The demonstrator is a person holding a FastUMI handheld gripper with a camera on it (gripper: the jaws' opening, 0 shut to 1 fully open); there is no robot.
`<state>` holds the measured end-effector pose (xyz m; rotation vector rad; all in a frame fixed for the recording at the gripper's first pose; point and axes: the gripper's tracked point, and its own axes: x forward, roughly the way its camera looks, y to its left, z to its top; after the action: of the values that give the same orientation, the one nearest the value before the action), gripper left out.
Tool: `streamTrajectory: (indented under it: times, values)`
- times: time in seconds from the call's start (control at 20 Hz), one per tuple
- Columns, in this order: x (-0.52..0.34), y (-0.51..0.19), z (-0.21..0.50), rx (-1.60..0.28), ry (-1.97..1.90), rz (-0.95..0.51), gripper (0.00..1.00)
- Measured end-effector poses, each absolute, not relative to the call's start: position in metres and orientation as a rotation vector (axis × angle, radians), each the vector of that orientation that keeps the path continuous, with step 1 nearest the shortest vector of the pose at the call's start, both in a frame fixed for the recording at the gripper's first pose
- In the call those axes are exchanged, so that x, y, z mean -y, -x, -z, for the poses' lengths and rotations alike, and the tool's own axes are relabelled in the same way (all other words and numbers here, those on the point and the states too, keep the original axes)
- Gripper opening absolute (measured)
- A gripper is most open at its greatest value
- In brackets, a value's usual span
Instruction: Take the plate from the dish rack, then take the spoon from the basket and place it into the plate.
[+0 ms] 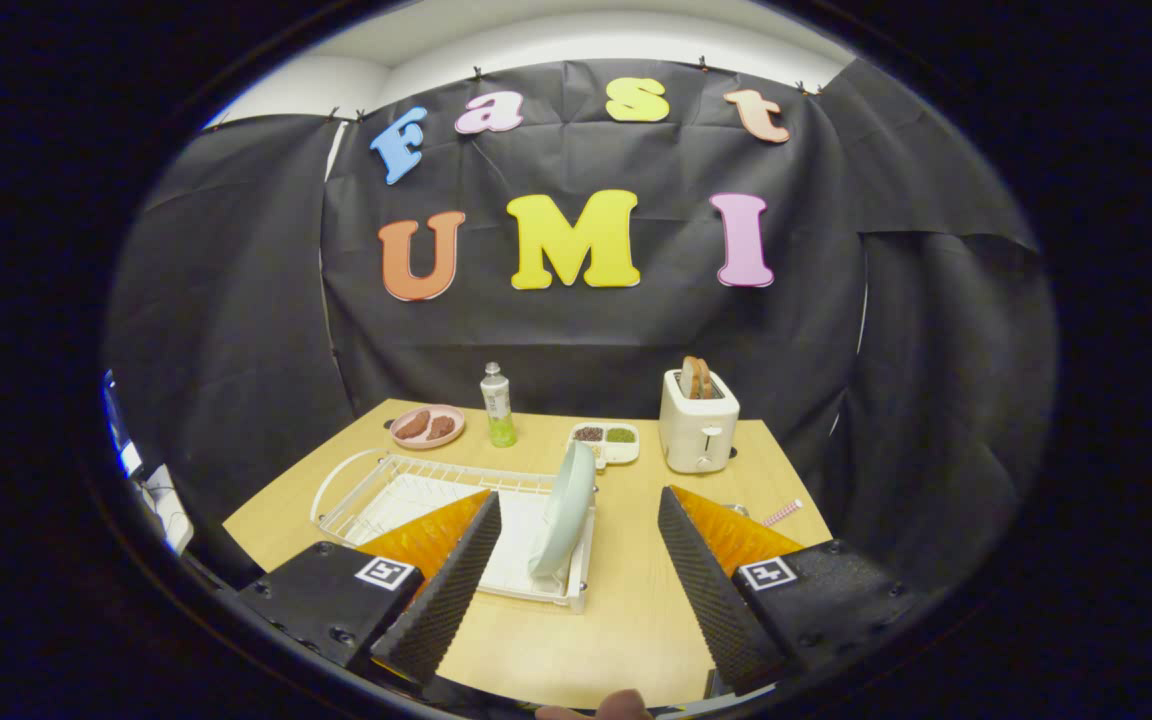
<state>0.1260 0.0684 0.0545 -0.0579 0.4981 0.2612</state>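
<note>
A pale green plate [563, 510] stands on edge at the right end of the white wire dish rack [376, 480], just ahead of my fingers and slightly left of the gap's middle. My gripper [576, 515] is open wide above the wooden table [626, 600], with nothing between the fingers. The left finger covers part of the rack's near side. Beyond the right finger, a pink-and-white striped handle [782, 513] pokes out near the table's right edge. What it belongs to is hidden behind that finger.
At the table's back stand a white toaster [699, 430] with bread in it, a small divided dish [605, 441] of beans, a green bottle [498, 405] and a pink plate [427, 426] with brown food. A fingertip [616, 705] shows at the table's near edge.
</note>
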Motion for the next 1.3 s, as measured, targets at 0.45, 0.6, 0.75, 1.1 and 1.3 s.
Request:
streamTrajectory:
  times: [0.45, 0.6, 0.75, 1.1, 1.3]
  values:
    - [-0.090, -0.197, -0.030, -0.800, -0.011, -0.256, 1.00]
    - [-0.098, -0.216, -0.019, -0.901, -0.078, -0.242, 0.99]
    - [-0.105, -0.234, -0.007, -0.960, -0.052, -0.231, 0.98]
    - [-0.110, -0.256, 0.025, -1.136, 0.007, -0.174, 0.94]
    - [-0.111, -0.271, 0.043, -1.187, 0.000, -0.149, 0.92]
